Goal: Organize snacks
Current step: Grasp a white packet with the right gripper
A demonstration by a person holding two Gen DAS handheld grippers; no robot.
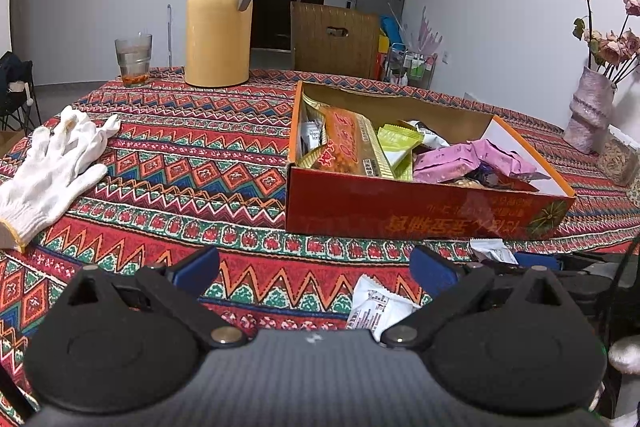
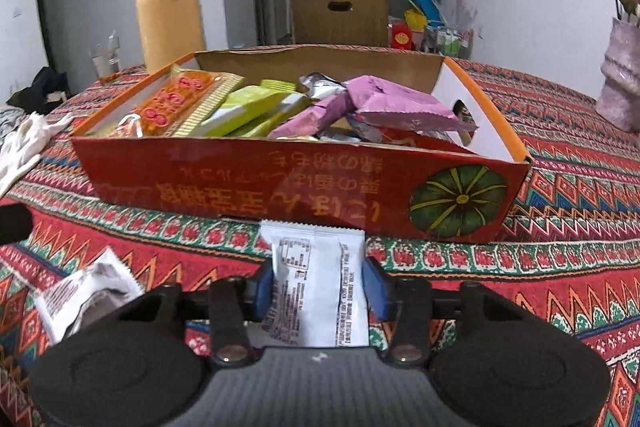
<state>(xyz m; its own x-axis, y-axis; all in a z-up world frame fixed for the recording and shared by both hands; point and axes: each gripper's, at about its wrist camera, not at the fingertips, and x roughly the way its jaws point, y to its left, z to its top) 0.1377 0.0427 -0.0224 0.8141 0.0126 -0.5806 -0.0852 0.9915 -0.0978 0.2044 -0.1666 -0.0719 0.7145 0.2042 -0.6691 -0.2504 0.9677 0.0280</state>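
White sachet (image 2: 316,287), long axis pointing at the red snack box (image 2: 280,183) just ahead, is clenched by the right tongs (image 2: 318,289); left tongs (image 1: 314,267) gape released over another sachet (image 1: 376,307) on the desk (image 1: 192,155).

One snack box (image 2: 280,183), two white packets (image 2: 316,283) (image 2: 80,299) outside it, one thermos (image 2: 168,11), one glass (image 1: 134,61), one vase (image 1: 590,111), two gloves (image 1: 48,167).

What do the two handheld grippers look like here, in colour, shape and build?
Both match: the left gripper and right gripper have a grey ribbed body, two round black housings, black link arms on silver pivot pins, and jaws faced with blue pads. A black cable runs along the right edge of the left view. No sleeves are visible.
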